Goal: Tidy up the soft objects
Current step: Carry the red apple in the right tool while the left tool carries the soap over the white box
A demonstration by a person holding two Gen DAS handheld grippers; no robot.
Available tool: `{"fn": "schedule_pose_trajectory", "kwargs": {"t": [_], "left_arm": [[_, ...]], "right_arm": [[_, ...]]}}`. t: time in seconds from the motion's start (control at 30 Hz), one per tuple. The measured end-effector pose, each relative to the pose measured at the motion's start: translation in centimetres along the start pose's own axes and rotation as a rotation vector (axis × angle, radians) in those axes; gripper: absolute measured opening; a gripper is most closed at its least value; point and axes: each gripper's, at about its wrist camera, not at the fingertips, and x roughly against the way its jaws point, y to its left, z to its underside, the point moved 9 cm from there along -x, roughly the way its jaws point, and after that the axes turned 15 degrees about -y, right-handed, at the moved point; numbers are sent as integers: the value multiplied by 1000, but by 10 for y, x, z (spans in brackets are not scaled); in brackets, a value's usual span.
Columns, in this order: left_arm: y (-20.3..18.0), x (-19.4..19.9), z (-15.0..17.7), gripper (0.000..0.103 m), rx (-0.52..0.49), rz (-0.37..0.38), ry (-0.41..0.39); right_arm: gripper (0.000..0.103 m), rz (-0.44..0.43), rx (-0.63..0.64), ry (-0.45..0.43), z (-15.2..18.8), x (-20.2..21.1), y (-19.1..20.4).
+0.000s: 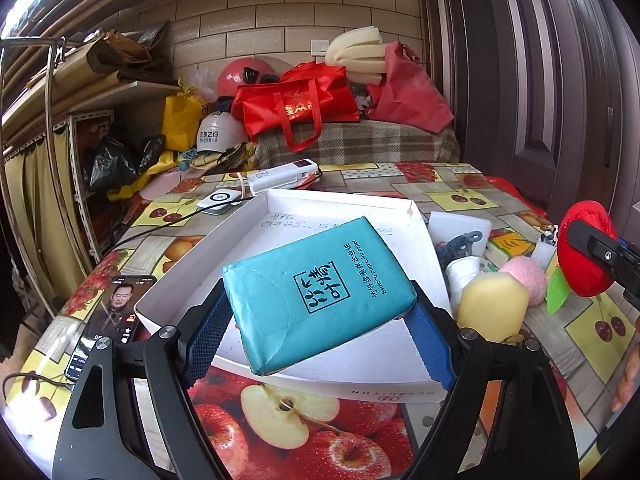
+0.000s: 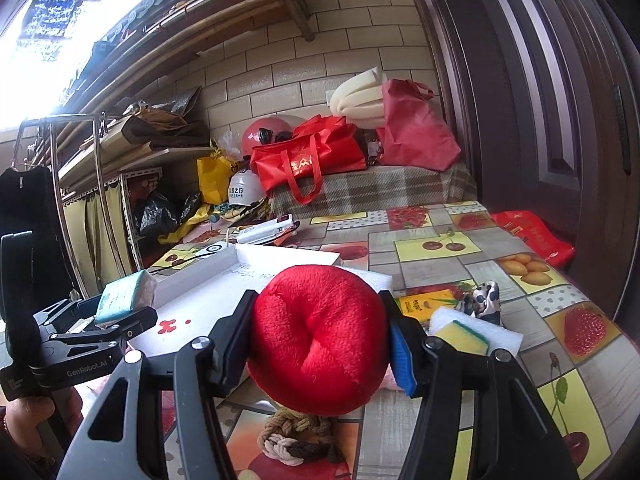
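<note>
Teal tissue pack (image 1: 320,294), mid-frame, clamped wide by left tool (image 1: 316,340) above white tray (image 1: 340,200); could tilt and slip. Red plush apple (image 2: 318,338), centre frame, squeezed in right tool (image 2: 320,344); might spring free.

The tissue pack (image 1: 320,292) wears a smooth teal plastic wrap with a soft sheen. The red apple toy (image 2: 320,336) is fuzzy plush cloth, matt all over. The white tray (image 1: 344,208) looks like plain matt cardboard. The table (image 1: 440,188) is covered in a glossy printed oilcloth. The left tool (image 1: 320,320) is matt black plastic with ribbed blue rubbery pads (image 1: 208,336). A yellow sponge (image 1: 492,304) looks porous and dull.
</note>
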Motion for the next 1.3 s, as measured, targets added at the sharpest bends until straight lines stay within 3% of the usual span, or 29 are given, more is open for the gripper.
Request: {"fn": "schedule_pose_trajectory", "kwargs": {"t": [0.7,0.93,1.3], "left_arm": [[9,-3,7,84,25,-21,15],[16,-11,6,84,-21,-47,16],[51,-40,1,85,-52,-155,-1]], "right_arm": [[59,-11,14,13,4,-5,12],[59,-44,46,39,9,-15,28],[59,-77,54,119,32,-53,60]]}}
